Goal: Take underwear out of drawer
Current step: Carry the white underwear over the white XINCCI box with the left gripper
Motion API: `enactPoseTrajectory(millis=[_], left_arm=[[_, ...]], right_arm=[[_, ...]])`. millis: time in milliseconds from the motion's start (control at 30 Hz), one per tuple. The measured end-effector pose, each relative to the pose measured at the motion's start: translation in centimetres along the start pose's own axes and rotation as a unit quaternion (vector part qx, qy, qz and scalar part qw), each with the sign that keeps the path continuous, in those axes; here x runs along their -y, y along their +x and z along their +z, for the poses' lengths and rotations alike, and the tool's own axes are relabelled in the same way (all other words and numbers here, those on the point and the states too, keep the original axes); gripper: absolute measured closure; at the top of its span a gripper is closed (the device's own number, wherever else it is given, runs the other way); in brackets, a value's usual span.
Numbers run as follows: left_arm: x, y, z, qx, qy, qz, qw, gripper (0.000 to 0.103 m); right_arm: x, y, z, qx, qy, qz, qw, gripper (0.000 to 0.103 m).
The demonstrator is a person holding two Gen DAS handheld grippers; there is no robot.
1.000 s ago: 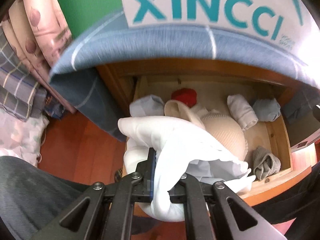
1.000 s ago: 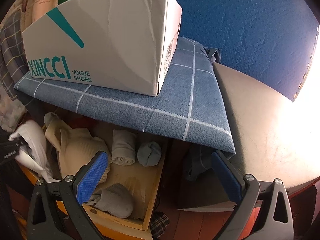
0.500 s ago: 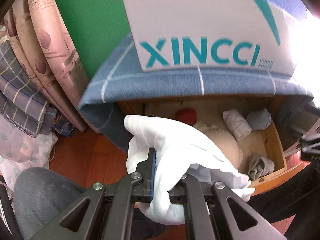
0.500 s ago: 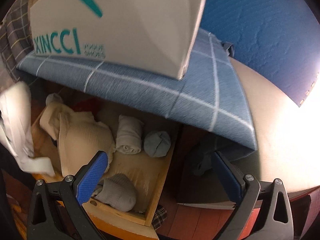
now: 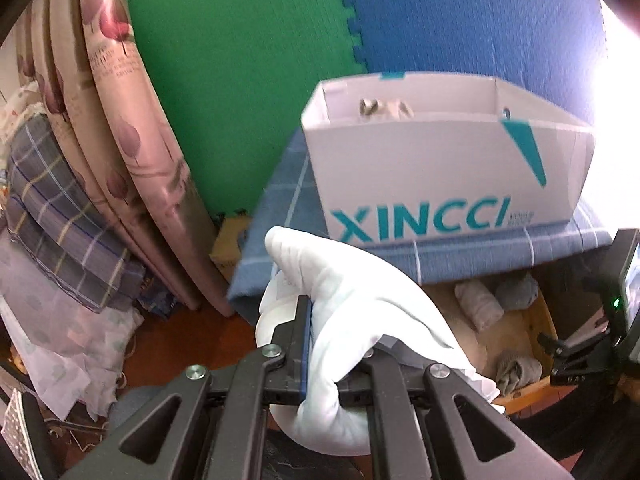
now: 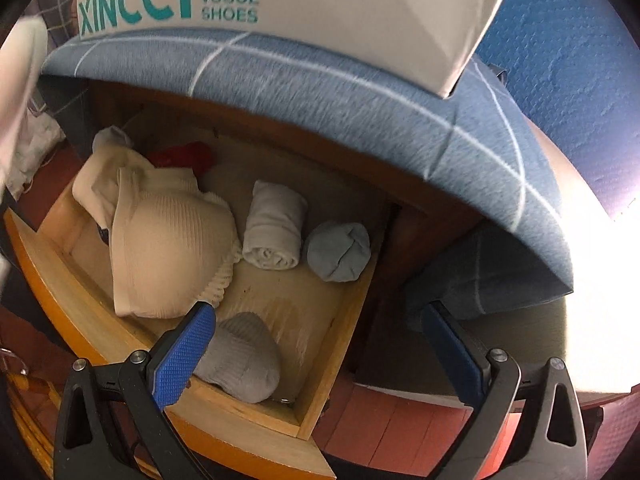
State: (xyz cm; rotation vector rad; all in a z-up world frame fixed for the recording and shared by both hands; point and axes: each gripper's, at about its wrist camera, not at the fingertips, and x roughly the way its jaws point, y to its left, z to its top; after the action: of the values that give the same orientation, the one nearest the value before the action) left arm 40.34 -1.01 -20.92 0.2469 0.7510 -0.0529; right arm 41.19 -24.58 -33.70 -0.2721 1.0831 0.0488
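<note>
Left hand-held gripper (image 5: 336, 344) clamped on white underwear (image 5: 360, 300), lifted left of the open wooden drawer (image 6: 256, 420). Right hand-held gripper (image 6: 316, 344) spread wide, empty, above the drawer's front right corner. Inside the drawer: beige bra (image 6: 160, 248), rolled socks (image 6: 274, 232). Above the drawer: XINCCI shoebox (image 5: 440, 176).

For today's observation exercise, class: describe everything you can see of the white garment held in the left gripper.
The white garment is soft, smooth cloth, bunched into a rounded bundle with a frilled edge at its lower right. The left gripper is shut on it, its fingers pinching the middle, with cloth bulging above and below them. It is held in the air, outside the open wooden drawer, in front of the shoe box.
</note>
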Motion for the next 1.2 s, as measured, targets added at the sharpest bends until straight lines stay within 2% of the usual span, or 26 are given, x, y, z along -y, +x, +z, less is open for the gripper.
enactPoseTrajectory(millis=[400, 967, 1067, 1200], left_arm=[[0.0, -5.7, 4.4, 0.092, 0.023, 0.022, 0.9953, 0.097], [-0.9, -11.0, 8.9, 0.17, 0.015, 0.042, 0.9845, 0.097], [-1.0, -11.7, 9.6, 0.181, 0.014, 0.048, 0.9821, 0.097], [-1.0, -11.9, 10.5, 0.189, 0.01, 0.05, 0.9806, 0.097]], right_arm=[[-0.3, 0.5, 0.1, -0.008, -0.007, -0.009, 1.0, 0.001], [-1.1, 1.2, -0.1, -0.022, -0.028, -0.015, 0.999, 0.001], [-0.8, 0.5, 0.0, -0.008, -0.02, -0.023, 1.0, 0.001], [1.2, -2.6, 0.3, 0.057, 0.025, -0.051, 0.997, 0.001]])
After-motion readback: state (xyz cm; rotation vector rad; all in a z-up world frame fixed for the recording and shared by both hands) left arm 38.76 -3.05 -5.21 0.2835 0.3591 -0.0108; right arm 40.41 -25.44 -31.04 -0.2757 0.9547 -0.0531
